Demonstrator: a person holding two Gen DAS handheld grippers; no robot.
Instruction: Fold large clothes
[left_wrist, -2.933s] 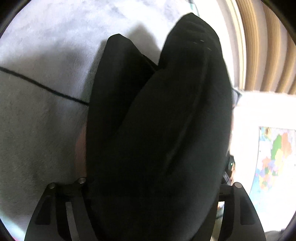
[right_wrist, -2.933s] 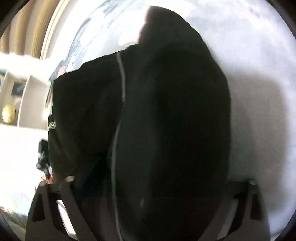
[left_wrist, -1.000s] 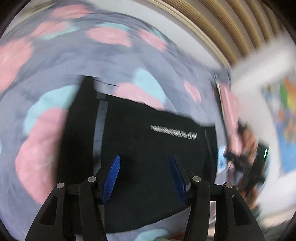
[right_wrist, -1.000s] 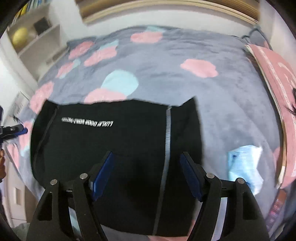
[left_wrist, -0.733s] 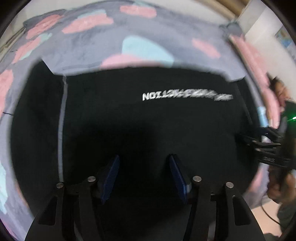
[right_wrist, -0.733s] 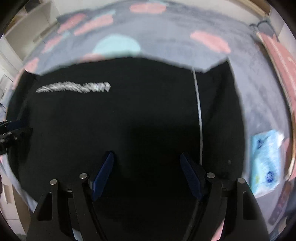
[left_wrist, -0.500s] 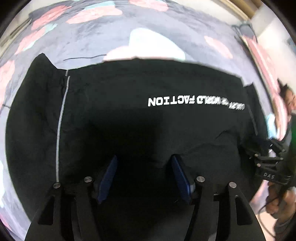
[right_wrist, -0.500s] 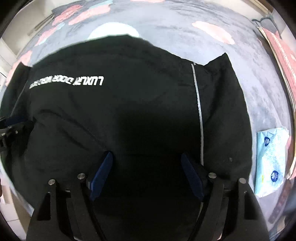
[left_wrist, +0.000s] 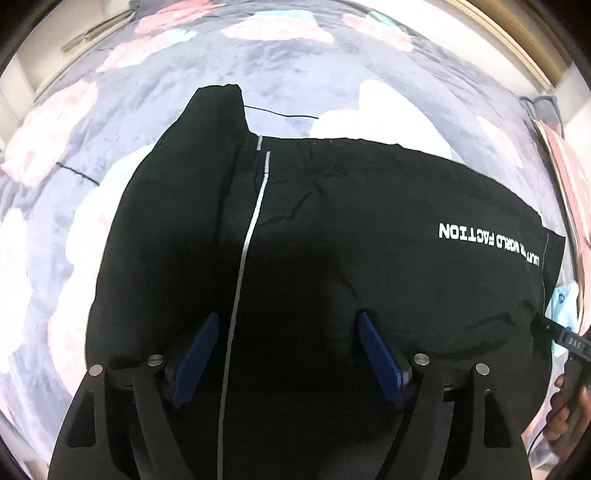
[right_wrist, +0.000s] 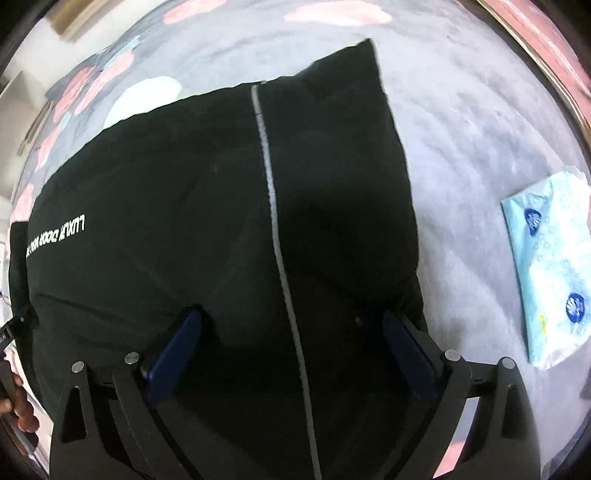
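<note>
Left wrist: garment (left_wrist: 332, 229) soft, limp, mid-frame; both grippers' jaws opening wide, unpinched; grip near edge.

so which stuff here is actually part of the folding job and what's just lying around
Part of the job:
- black garment with white lettering, spread on the blanket
- left gripper, jaws opening over the cloth
- right gripper, jaws opening over the cloth

Just lying about:
- tissue pack
- patterned blanket
</note>
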